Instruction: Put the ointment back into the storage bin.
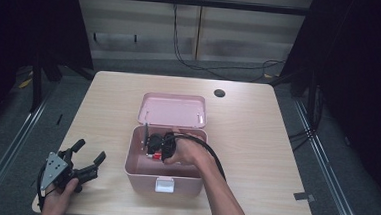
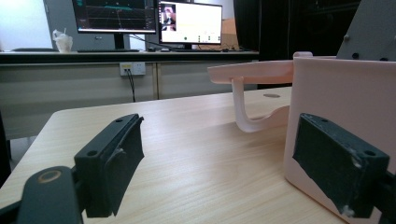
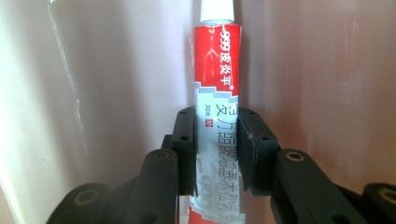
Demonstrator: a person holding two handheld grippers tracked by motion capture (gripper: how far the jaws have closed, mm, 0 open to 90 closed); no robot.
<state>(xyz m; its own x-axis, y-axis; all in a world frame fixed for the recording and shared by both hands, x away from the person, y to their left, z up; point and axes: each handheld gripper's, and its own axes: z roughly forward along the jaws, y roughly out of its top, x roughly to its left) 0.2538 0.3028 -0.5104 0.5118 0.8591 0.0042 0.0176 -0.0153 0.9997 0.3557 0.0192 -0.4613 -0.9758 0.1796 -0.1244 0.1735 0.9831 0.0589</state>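
High view first: pink box [image 1: 163, 178] sitting mid-surface, lid [image 1: 173, 110] flipped back flat behind it, pale wood surface [image 1: 256, 141] all around. Right hand [image 1: 188, 151] reaching down into the box with the right gripper [image 1: 157, 144] tucked inside against the left part of the interior, a bit of red peeking out by the jaws, black cable looping back along the forearm. Left gripper [image 1: 86, 157] parked near the front-left corner of the surface, well apart from the box, held by the left hand [image 1: 62, 194], jaws spread wide with nothing between them. Dark round hole [image 1: 219, 93] in the surface over by the far edge. Left gripper view next: looking low across the surface [image 2: 196, 140], both black jaws far apart and empty, pink box wall [image 2: 341, 93] just past the right-hand jaw, the lid [image 2: 252, 72] hanging out behind with its curved handle [image 2: 247, 116] dipping down toward the wood, monitors [image 2: 154, 18] lit up on the far bench. Right gripper view last: red and white ointment tube [image 3: 219, 112] clamped between the jaws, gripper [image 3: 217, 149] pinched narrow on the lower half of it, white cap end pointing up and away from the camera, pink box interior [image 3: 107, 93] right behind, tube close against an inner corner.
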